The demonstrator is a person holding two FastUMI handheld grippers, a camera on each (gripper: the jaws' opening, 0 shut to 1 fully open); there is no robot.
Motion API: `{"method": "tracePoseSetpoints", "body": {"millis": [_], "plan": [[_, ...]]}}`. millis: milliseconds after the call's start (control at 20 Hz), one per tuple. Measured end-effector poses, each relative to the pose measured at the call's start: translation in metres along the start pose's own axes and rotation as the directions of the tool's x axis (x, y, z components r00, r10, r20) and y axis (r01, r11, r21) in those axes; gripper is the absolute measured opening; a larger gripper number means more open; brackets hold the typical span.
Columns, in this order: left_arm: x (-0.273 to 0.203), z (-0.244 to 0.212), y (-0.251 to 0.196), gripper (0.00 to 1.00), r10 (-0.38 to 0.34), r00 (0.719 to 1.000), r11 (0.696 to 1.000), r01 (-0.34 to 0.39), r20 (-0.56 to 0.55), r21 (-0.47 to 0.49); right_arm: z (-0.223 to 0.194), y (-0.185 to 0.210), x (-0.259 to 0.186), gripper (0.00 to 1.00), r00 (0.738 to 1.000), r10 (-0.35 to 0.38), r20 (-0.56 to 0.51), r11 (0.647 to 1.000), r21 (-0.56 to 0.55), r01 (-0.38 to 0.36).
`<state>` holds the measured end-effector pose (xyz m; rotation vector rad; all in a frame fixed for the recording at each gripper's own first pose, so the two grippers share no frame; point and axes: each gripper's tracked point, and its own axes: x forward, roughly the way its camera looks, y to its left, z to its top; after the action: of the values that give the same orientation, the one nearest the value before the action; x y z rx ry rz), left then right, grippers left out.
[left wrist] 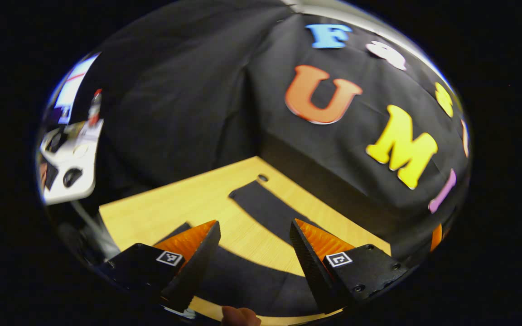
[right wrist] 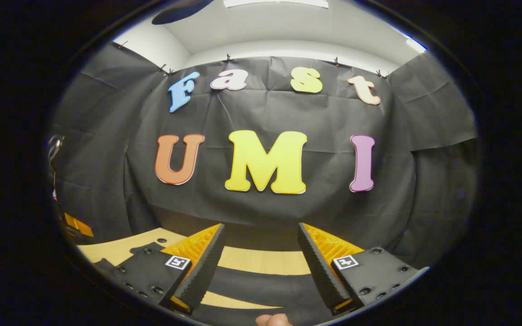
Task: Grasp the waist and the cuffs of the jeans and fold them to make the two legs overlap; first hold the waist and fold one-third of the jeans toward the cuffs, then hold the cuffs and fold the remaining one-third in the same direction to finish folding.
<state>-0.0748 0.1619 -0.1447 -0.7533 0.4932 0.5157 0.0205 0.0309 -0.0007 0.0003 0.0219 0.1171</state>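
Dark jeans lie flat on a light wooden table. In the left gripper view one leg runs away from me to a cuff near the table's far corner, and a wider dark part lies under my fingers. My left gripper hovers open over it, holding nothing. In the right gripper view a dark band of the jeans crosses the table below my right gripper, which is open and holds nothing. A fingertip of the person shows at the bottom edge.
A small round hole is in the table beside the cuff. The black booth wall rises just behind the table's far edge. A white desk with a bottle stands off to the left.
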Motion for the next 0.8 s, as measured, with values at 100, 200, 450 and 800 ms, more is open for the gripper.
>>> {"method": "tracePoseSetpoints", "body": {"millis": [100,200,450,800], "plan": [[0.0,-0.019,0.049,0.99,0.063,0.991,0.98,-0.084,-0.116,-0.183,-0.003,-0.002,0.0,0.97,1.0,0.0,-0.005,1.0,-0.007,0.0],[-0.006,-0.037,0.077,0.99,0.112,0.974,0.938,-0.169,-0.197,-0.303,-0.006,-0.005,0.001,0.97,1.0,-0.004,-0.009,1.0,-0.011,0.004],[-0.008,-0.061,0.1,0.99,0.132,0.94,0.855,-0.268,-0.315,-0.443,-0.011,-0.017,0.002,0.97,0.999,-0.024,-0.028,1.0,-0.011,0.024],[0.012,-0.079,0.137,0.99,0.189,0.893,0.778,-0.391,-0.409,-0.492,-0.009,-0.039,-0.002,0.97,0.997,-0.072,-0.027,0.997,-0.032,0.071]]}}
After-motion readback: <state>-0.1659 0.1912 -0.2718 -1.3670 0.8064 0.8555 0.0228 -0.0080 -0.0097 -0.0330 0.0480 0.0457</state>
